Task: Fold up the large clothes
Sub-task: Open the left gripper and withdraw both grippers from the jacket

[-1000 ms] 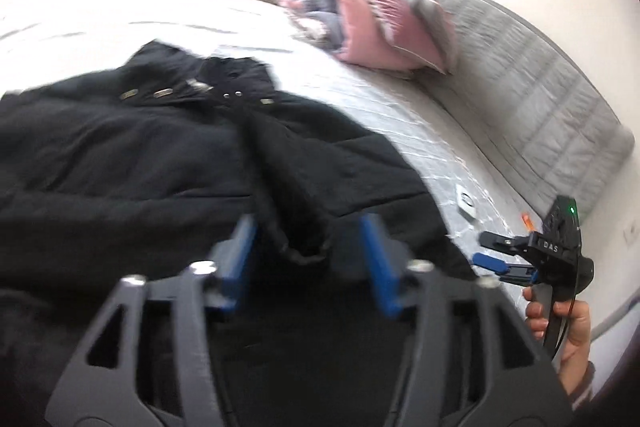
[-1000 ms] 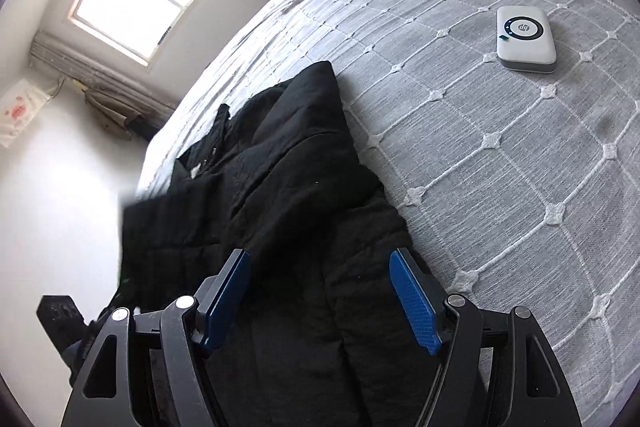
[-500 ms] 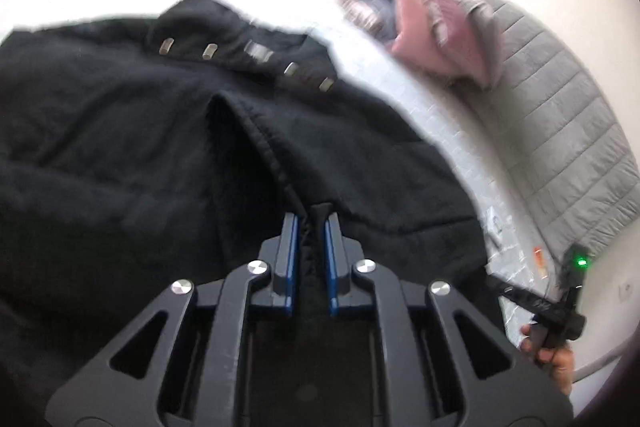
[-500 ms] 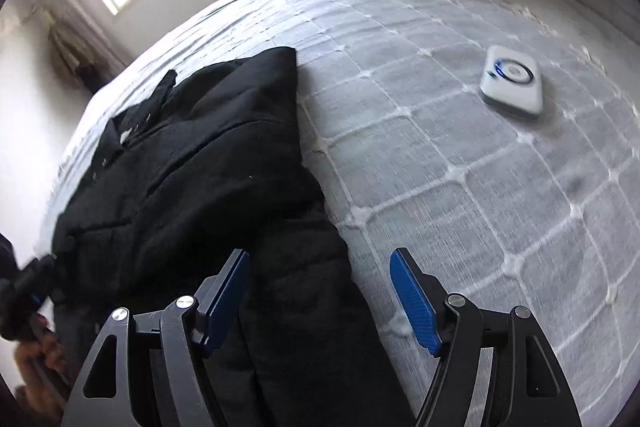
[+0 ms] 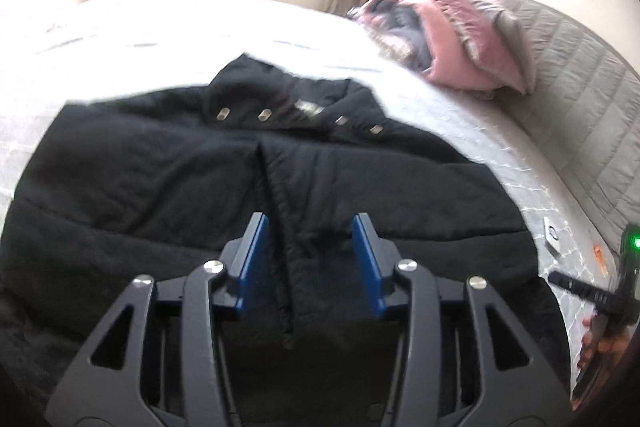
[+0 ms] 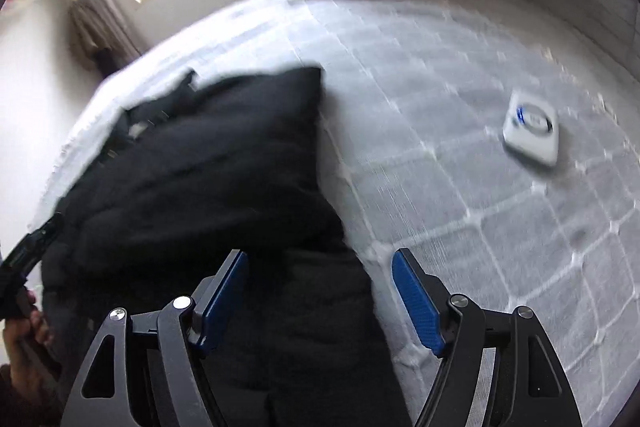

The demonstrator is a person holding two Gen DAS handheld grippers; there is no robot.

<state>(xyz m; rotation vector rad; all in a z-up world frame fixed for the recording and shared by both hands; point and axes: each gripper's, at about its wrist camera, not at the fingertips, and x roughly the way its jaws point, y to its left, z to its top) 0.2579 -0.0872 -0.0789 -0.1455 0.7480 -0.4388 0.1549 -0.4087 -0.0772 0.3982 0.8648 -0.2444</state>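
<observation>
Your left gripper (image 5: 312, 259) fingers have just been opening and straddle the black jacket's (image 5: 160, 187) front seam without pressing it. Your right gripper (image 6: 320, 299) fingers stand wide over the jacket's edge on the bed (image 6: 460, 227).

1. The black coat (image 5: 168, 195) covers the near half of the bed (image 5: 168, 15); beyond its collar the bedspread lies bare up to the window wall.
2. Right of the coat, open quilt runs to the padded headboard (image 5: 580, 75), broken only by a small white device (image 6: 532, 131).
3. Pink folded bedding (image 5: 452, 35) blocks the far corner, well apart from the coat.
</observation>
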